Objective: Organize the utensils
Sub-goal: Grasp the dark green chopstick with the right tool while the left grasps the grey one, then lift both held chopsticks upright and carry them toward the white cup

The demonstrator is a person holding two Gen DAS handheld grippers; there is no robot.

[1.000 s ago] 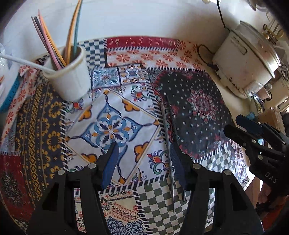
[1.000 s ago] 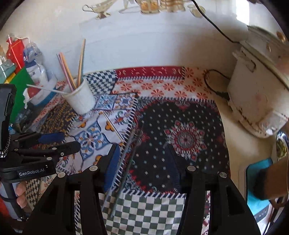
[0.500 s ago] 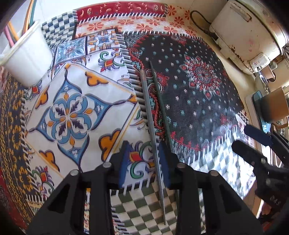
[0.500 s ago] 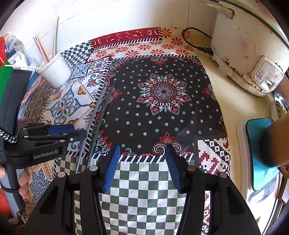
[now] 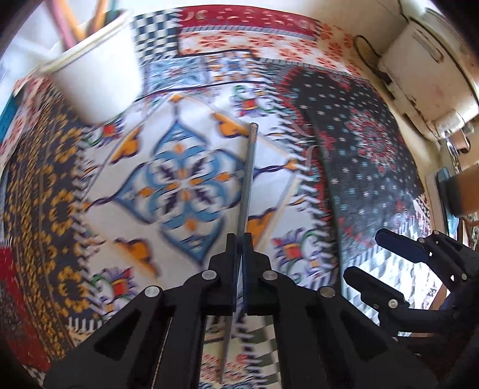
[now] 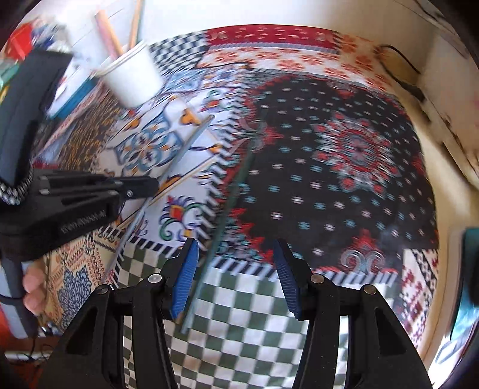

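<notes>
Now | left gripper point(image 5: 238, 239) just closed, holding one chopstick point(image 5: 248, 176) | right gripper point(image 6: 233, 269) half-wide, second chopstick point(image 6: 230, 203) lying between its fingers | cup point(image 5: 98, 68) ahead-left: next goal.

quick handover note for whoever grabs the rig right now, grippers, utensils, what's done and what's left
Left gripper: jaws have just closed, shut on one thin grey metal chopstick.
Right gripper: open, empty, with the second dark metal chopstick lying on the patterned patchwork cloth between its pads, nearer the left one.
White paper cup already holds coloured sticks.
Done: first chopstick gripped.
Left: probably grip the second, put both in the cup.
</notes>
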